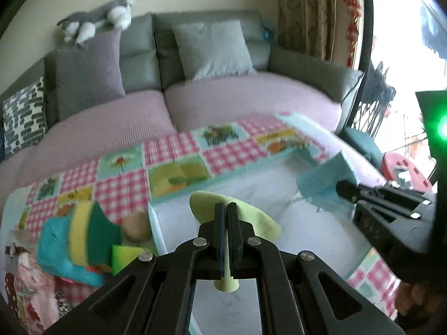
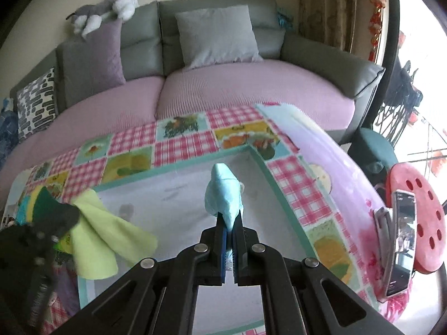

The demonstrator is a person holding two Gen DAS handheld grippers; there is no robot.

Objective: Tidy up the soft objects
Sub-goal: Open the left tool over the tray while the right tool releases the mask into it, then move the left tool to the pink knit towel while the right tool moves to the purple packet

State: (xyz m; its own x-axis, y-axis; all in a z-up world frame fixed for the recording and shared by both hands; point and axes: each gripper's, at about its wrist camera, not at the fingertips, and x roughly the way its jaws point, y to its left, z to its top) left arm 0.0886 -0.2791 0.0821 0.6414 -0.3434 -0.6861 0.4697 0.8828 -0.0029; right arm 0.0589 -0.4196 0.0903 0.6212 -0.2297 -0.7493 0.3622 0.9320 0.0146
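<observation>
Left gripper [image 1: 226, 209] jaws clamped on my yellow-green cloth [image 1: 259, 217], held above desk [image 2: 293, 184] centre, long axis toward sofa [image 2: 251, 86] | right gripper [image 2: 229, 223] jaws clamped on light-blue cloth [image 2: 222, 192], bunched, pointing up-forward | progress: I judge early; neither placed, sponge pile [image 1: 83, 237] waits at left edge.

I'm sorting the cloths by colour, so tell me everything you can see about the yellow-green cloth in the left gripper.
The yellow-green cloth is a soft, thin, plain pale lime fabric, like microfibre, with no print visible. The left gripper is shut on it, so it bunches between the jaws: folds fan out past the fingertips and a small rolled end pokes out behind them. It hangs over the white centre of the patchwork-bordered tablecloth; whether it touches that surface is unclear. Only the gripper's pads clearly touch it.
</observation>
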